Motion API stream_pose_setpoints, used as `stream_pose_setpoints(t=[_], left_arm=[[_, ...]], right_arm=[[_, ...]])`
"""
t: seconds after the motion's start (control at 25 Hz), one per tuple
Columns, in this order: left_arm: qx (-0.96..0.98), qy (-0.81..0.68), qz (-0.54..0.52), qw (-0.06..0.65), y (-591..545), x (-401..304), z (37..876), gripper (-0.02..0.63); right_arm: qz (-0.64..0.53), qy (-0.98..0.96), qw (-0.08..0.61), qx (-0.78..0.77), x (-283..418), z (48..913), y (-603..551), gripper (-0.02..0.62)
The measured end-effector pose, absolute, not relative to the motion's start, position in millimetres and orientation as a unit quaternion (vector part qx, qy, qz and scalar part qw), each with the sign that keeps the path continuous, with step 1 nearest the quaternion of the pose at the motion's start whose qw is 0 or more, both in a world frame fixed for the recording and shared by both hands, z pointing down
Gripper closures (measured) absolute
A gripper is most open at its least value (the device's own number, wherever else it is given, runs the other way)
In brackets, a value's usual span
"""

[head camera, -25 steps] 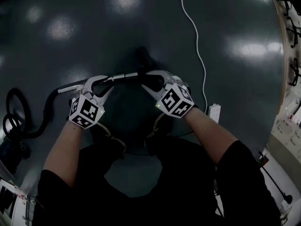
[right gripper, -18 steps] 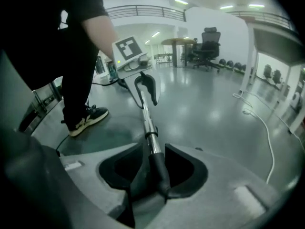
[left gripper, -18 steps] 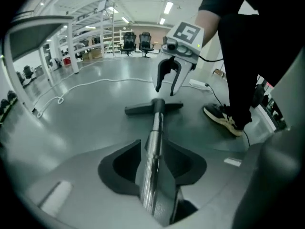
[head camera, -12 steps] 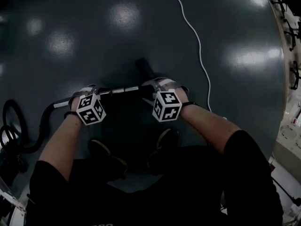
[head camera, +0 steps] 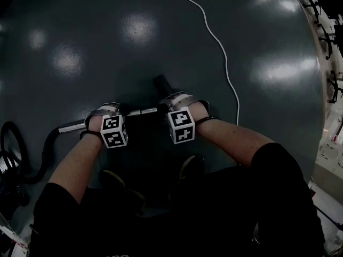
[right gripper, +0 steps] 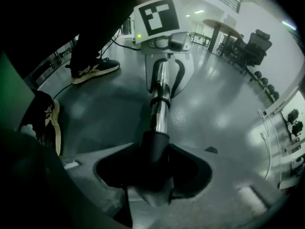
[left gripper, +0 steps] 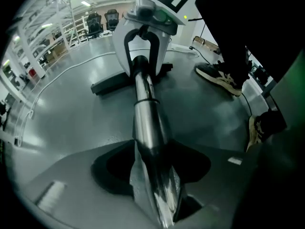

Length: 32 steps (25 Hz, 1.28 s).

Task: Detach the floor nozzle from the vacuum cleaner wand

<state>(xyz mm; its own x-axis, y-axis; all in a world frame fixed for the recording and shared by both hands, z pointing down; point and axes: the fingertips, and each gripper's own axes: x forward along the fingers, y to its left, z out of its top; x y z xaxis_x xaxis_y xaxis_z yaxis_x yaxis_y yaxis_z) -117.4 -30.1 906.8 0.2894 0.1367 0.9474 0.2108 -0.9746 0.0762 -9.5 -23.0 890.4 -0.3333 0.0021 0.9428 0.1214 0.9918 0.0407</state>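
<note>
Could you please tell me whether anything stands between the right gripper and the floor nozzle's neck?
Nothing visible does. The right gripper straddles the black neck where it meets the wand. Its jaws have just been opening, with the neck between them and gaps on both sides.

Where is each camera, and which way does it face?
Head view: on the person's head, steeply down at the floor; forearms, left gripper, right gripper show.
Left gripper view: on that gripper, looking along the wand to the right gripper and floor nozzle; shoes show.
Right gripper view: on that gripper, facing back along the wand to the left gripper; shoes show.
Shared: the wand, between both grippers' jaws, which have just been opening.
</note>
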Motion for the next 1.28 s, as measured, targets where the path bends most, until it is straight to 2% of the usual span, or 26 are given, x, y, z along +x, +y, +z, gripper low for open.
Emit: stream_pose_setpoints(t=[0.24, 0.36, 0.64, 0.88, 1.08, 1.16, 1.28], left_arm=[[-0.778, -0.100, -0.619, 0.036, -26, -135, 927, 0.428], [-0.778, -0.088, -0.622, 0.022, -27, -135, 927, 0.445], [-0.765, -0.052, -0.639, 0.049, -45, -140, 908, 0.451], [-0.756, -0.035, -0.651, 0.057, -55, -142, 891, 0.457], [-0.754, -0.037, -0.653, 0.059, -52, -139, 886, 0.457], [-0.757, -0.041, -0.650, 0.049, -50, -137, 885, 0.458], [-0.766, -0.046, -0.641, 0.030, -50, -136, 883, 0.457]], right_arm=[[-0.052, -0.788, 0.612, -0.039, -20, 913, -28, 0.404], [-0.036, -0.782, 0.621, -0.025, -20, 917, -29, 0.428], [-0.006, -0.792, 0.610, -0.008, -26, 886, -38, 0.436], [0.139, -0.793, 0.588, -0.081, -33, 852, -34, 0.430], [0.319, -0.739, 0.571, -0.159, -23, 837, -21, 0.430], [0.318, -0.738, 0.574, -0.158, -21, 836, -22, 0.430], [0.241, -0.732, 0.628, -0.109, -9, 837, -27, 0.436]])
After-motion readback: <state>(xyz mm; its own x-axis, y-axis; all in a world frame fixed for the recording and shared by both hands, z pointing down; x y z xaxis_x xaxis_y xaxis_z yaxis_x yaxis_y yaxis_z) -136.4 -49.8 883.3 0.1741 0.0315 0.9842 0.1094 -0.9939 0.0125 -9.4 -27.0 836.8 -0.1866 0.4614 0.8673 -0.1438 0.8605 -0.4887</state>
